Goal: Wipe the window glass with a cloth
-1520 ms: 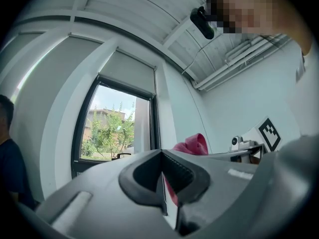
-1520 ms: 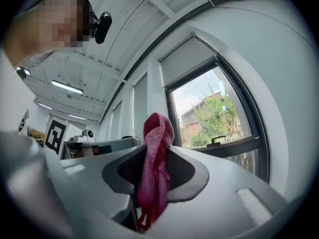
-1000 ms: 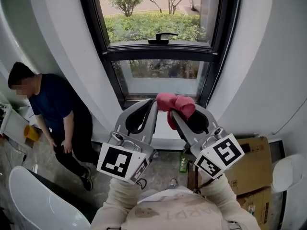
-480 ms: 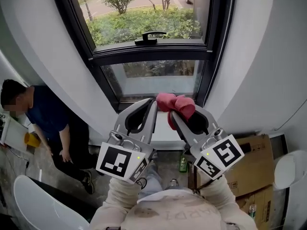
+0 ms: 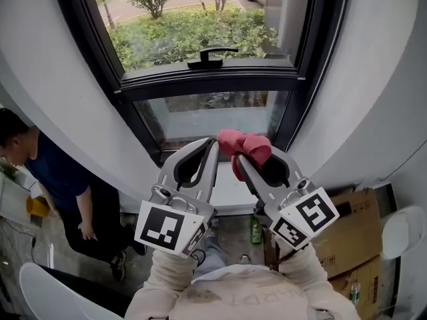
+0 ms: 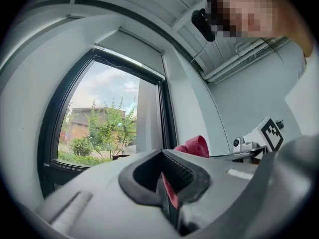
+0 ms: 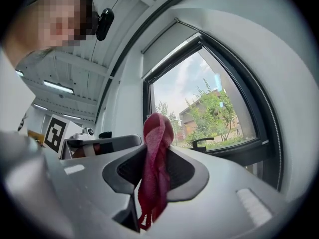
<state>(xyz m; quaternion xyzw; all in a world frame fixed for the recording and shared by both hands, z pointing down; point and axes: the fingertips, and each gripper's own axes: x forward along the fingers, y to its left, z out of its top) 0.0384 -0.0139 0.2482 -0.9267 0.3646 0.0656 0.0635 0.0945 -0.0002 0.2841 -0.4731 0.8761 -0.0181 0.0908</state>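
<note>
The red cloth (image 5: 245, 145) is clamped in the right gripper (image 5: 241, 156) at the centre of the frame, below the window glass (image 5: 213, 115). The jaws of the left gripper (image 5: 213, 143) are pressed together. Wiping is judged not yet begun, so the cloth must be carried to the glass.

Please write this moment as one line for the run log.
phase: pre-wipe | right gripper: shut on red cloth | left gripper: shut | window glass: not yet touched
</note>
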